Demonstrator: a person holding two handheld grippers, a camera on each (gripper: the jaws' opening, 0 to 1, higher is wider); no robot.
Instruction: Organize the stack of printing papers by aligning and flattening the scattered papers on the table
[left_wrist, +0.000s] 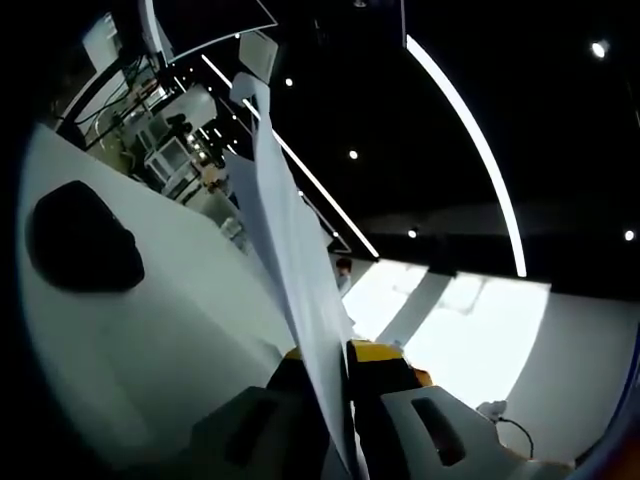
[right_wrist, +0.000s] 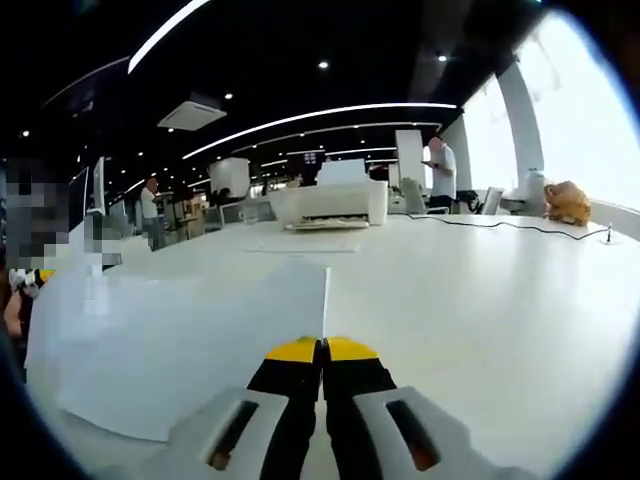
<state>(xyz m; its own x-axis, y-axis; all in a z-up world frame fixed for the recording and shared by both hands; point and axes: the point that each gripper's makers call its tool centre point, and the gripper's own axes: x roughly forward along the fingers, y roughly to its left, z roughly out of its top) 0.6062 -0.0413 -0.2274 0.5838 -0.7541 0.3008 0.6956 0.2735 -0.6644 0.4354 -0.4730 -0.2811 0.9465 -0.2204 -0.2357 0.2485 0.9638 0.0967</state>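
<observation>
White printing papers (left_wrist: 290, 240) stand edge-on in the left gripper view, rising from between the yellow-tipped jaws of my left gripper (left_wrist: 340, 352), which is shut on them. In the right gripper view the papers (right_wrist: 180, 340) spread out to the left just above the white table (right_wrist: 470, 300). Their right edge runs down into my right gripper (right_wrist: 322, 348), whose jaws are shut on it. At the far left of that view the left gripper (right_wrist: 22, 285) holds the papers' other end.
A white printer (right_wrist: 330, 203) stands at the table's far side with a loose sheet (right_wrist: 300, 243) before it. A cable (right_wrist: 500, 225) and a brown object (right_wrist: 567, 203) lie far right. A black object (left_wrist: 85, 240) rests on the table. People stand behind.
</observation>
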